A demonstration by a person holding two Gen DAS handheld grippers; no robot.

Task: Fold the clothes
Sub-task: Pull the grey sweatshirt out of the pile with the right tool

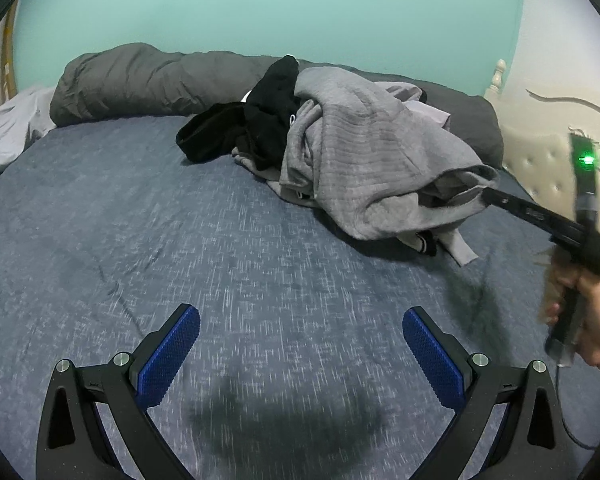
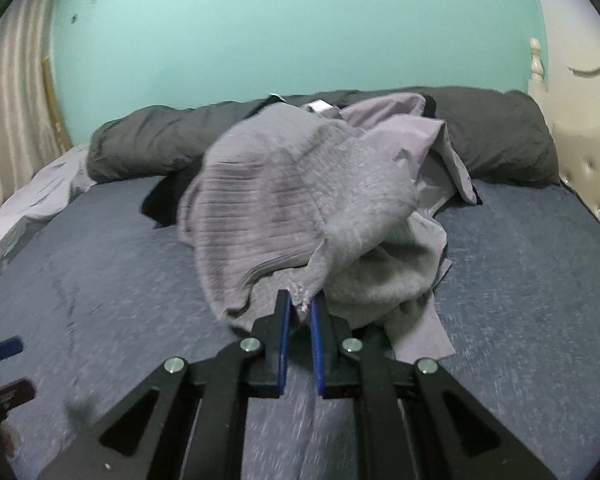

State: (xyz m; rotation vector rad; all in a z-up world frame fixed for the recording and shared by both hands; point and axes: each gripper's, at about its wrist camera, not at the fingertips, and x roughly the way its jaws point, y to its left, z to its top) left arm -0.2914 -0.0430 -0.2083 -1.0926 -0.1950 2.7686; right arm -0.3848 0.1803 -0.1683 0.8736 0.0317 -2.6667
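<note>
Grey ribbed sweater (image 2: 268, 208) sits in the pile near the bed's (image 1: 180, 240) headboard end; my right gripper (image 2: 300, 304) pinches its hem tight. My left gripper (image 1: 300, 344) hangs wide open, empty. I should lift slowly, so the black garment (image 1: 260, 128) stays behind.

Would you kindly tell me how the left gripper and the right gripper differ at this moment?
The left gripper stands wide open, while the right gripper is shut. The left gripper holds nothing and hangs over the bare blue bedsheet, while the right gripper pinches an edge of the grey ribbed garment in the clothes pile. Both have black frames and blue pads.
</note>
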